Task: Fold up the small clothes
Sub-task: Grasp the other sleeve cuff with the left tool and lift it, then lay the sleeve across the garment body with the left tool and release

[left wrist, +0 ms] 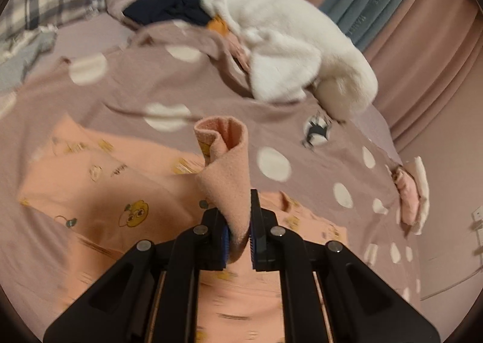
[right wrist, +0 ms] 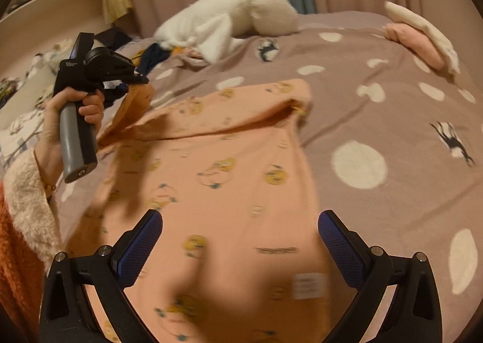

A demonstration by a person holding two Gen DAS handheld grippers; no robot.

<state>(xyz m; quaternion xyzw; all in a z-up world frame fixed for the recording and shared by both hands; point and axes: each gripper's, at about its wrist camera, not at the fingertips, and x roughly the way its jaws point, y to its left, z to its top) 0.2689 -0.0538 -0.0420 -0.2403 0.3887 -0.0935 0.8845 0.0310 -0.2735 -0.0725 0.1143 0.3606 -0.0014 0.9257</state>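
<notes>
A bed under a mauve dotted bedspread (right wrist: pixel 377 107) fills both frames, with a white plush toy (right wrist: pixel 229 20) at the upper centre of the right wrist view. A peach printed garment (right wrist: pixel 229 180) lies spread across the frame's centre. The left claw (left wrist: pixel 238 234) is clamped on a raised corner of this garment, while the right claw (right wrist: pixel 240 252) hovers wide apart over its lower part.

Garment (right wrist: pixel 229 168) lies on bedspread (right wrist: pixel 377 107), plush toy (right wrist: pixel 235 20) behind

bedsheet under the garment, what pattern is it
Mauve bedsheet with white dots and small animal prints, clearest in the right wrist view.
</notes>
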